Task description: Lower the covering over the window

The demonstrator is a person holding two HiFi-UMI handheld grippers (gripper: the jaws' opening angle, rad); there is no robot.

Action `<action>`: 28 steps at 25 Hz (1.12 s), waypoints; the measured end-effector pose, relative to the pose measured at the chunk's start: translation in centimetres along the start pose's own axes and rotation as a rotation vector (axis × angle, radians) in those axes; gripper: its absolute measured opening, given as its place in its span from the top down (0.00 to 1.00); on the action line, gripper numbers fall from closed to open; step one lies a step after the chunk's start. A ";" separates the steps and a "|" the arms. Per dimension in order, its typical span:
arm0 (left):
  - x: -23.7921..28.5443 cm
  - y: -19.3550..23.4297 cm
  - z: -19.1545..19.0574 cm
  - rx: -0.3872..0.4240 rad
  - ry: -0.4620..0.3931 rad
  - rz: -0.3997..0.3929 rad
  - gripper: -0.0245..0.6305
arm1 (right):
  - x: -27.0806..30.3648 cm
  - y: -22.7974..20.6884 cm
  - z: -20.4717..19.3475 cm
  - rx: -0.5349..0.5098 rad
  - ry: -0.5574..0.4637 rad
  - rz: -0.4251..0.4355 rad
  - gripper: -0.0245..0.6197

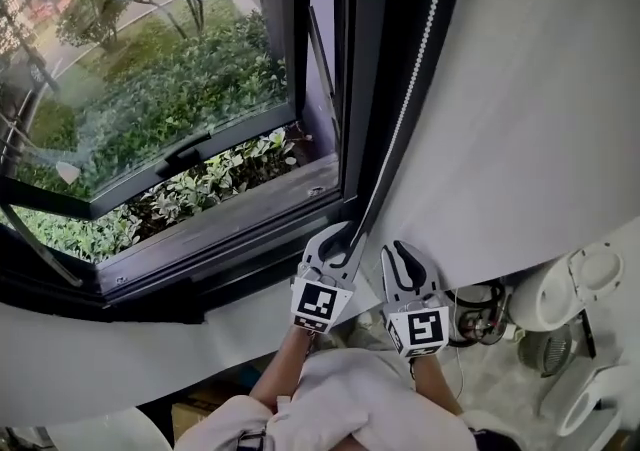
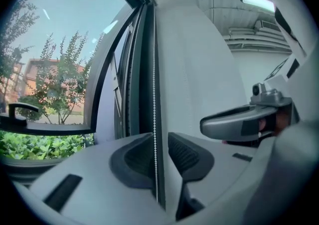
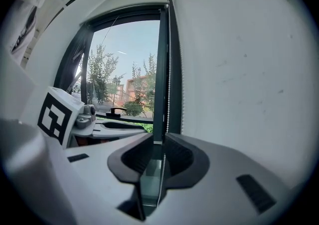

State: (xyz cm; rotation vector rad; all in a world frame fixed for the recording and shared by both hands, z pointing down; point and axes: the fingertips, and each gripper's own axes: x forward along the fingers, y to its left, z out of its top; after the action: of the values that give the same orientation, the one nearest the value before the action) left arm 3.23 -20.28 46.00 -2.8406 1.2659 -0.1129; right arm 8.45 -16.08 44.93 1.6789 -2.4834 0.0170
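Observation:
A white bead chain (image 1: pixel 410 89) runs down the dark window frame (image 1: pixel 360 89) to both grippers. My left gripper (image 1: pixel 343 236) is at the chain's lower end by the sill. In the left gripper view the chain (image 2: pixel 154 69) hangs in the gap of that gripper (image 2: pixel 158 139), whose pads stand apart. My right gripper (image 1: pixel 400 249) sits just right of it. In the right gripper view the chain (image 3: pixel 168 69) passes through a narrow gap in that gripper (image 3: pixel 162 141), and the pads do not press it. The glass is uncovered and no blind shows.
The window sash (image 1: pixel 150 109) with its handle (image 1: pixel 185 151) is swung outward over green shrubs. A white wall (image 1: pixel 520 89) rises right of the frame. Below right lie white fixtures (image 1: pixel 570 289) and cables (image 1: pixel 480 314). The sill (image 1: pixel 230 219) lies in front of the grippers.

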 end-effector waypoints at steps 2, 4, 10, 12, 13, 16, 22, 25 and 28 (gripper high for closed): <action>0.8 0.2 0.1 0.005 -0.004 0.000 0.81 | 0.0 -0.1 0.1 0.000 -0.002 0.000 0.85; 1.6 0.4 0.3 0.009 -0.006 -0.001 0.81 | 0.1 -0.2 0.2 -0.004 -0.005 0.004 0.85; 3.7 0.6 0.5 0.024 -0.009 0.000 0.80 | -0.1 -0.3 0.0 -0.008 0.004 0.006 0.85; 4.4 0.7 0.4 0.029 -0.005 0.001 0.79 | -0.2 -0.4 -0.3 -0.003 0.013 0.003 0.85; 4.7 0.7 0.4 0.031 -0.002 0.003 0.79 | -0.2 -0.4 -0.4 -0.001 0.017 0.001 0.85; 5.5 0.9 0.1 0.034 0.005 0.008 0.79 | -0.1 -0.4 -0.5 0.001 0.020 0.000 0.85; 7.1 1.2 -0.5 0.039 0.022 0.016 0.79 | -0.2 -0.5 -0.5 0.004 0.019 -0.004 0.85; 7.7 1.4 -0.8 0.062 0.032 0.032 0.79 | -0.2 -0.6 -0.5 0.003 0.020 -0.008 0.85; 7.7 1.5 -0.7 0.065 0.024 0.038 0.81 | -0.2 -0.6 -0.3 -0.003 0.020 -0.011 0.85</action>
State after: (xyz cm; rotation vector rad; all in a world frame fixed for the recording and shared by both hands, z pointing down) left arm 7.22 -27.00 47.01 -2.7670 1.2957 -0.1839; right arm 9.10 -16.03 45.18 1.6824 -2.4591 0.0287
